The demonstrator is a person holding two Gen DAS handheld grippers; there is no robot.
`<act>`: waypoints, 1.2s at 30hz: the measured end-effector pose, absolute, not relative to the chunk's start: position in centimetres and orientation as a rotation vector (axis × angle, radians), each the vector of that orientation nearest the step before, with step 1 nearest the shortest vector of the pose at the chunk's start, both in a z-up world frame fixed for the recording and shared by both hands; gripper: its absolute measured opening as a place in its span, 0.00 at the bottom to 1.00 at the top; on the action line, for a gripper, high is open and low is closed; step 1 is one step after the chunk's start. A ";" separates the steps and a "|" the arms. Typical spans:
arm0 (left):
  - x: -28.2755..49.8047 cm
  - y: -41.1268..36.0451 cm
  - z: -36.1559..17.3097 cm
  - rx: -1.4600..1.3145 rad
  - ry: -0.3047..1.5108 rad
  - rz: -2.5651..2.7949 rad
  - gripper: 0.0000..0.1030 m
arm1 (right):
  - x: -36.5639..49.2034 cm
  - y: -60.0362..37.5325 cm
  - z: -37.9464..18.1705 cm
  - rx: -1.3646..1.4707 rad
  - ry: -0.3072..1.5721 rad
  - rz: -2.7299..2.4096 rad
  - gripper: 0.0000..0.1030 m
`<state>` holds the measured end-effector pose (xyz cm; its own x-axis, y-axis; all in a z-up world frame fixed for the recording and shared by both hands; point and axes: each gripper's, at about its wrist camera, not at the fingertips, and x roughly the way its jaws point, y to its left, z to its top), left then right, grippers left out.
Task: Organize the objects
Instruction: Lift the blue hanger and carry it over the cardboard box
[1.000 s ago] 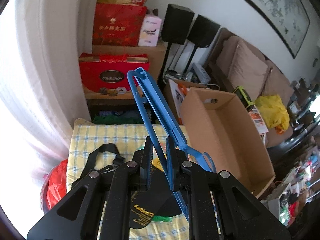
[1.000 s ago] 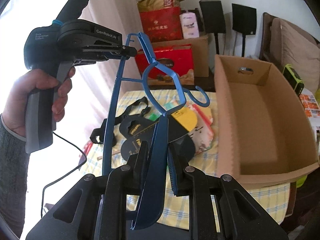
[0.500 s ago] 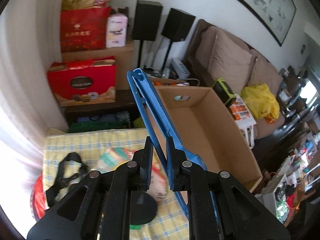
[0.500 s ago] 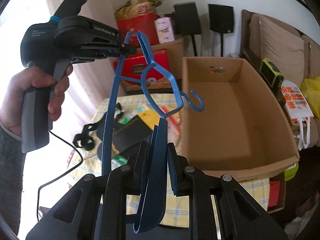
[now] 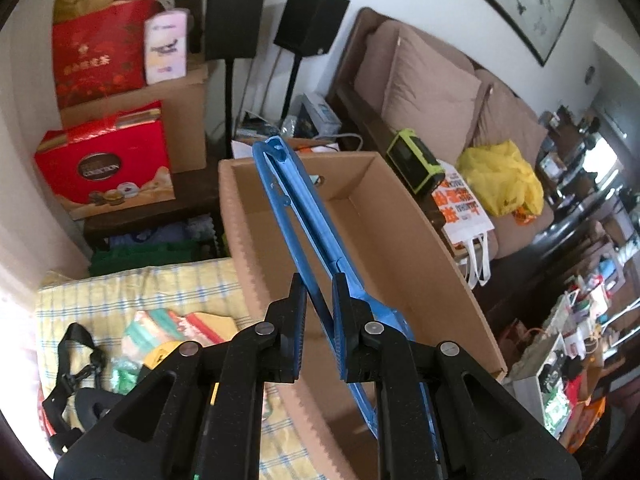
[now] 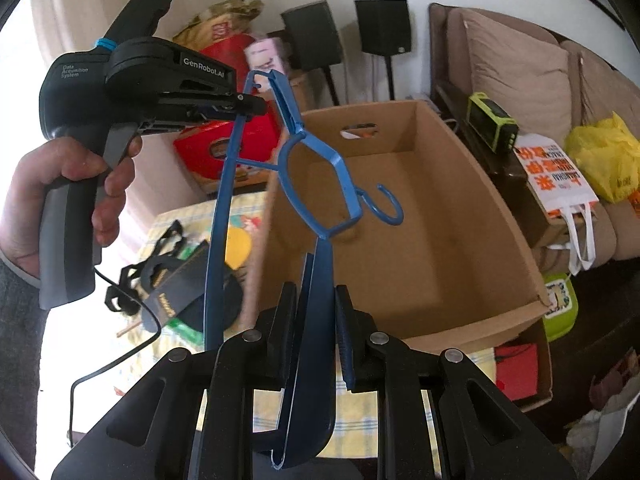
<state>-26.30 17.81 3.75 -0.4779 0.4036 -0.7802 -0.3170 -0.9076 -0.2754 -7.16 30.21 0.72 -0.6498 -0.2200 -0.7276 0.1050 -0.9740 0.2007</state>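
A blue plastic clothes hanger (image 6: 316,152) hangs in the air between both grippers, its hook (image 6: 386,204) over the open cardboard box (image 6: 472,168). My right gripper (image 6: 318,292) is shut on one flat shoulder end. My left gripper (image 6: 252,106), held by a hand (image 6: 68,184), pinches the straight bottom bar near the far end. In the left wrist view the hanger (image 5: 296,200) runs between the fingers of the left gripper (image 5: 319,284) and out over the box (image 5: 256,240). Nothing lies inside the box.
The box stands on a table with a yellow checked cloth (image 5: 120,292). A black strap (image 5: 76,344), colourful packets (image 5: 168,326) and a black sleeve (image 6: 188,292) lie left of it. Red gift boxes (image 5: 104,160), speakers (image 5: 236,16) and a sofa (image 5: 432,84) stand behind.
Both grippers have carried the hanger to the right, from above the cloth with the loose items to above the cardboard box. Both grips are unchanged.
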 end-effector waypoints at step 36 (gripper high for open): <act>-33.2 23.9 -4.0 -1.471 0.009 2.327 0.17 | -15.8 35.4 -4.3 1.470 -0.087 -2.722 0.18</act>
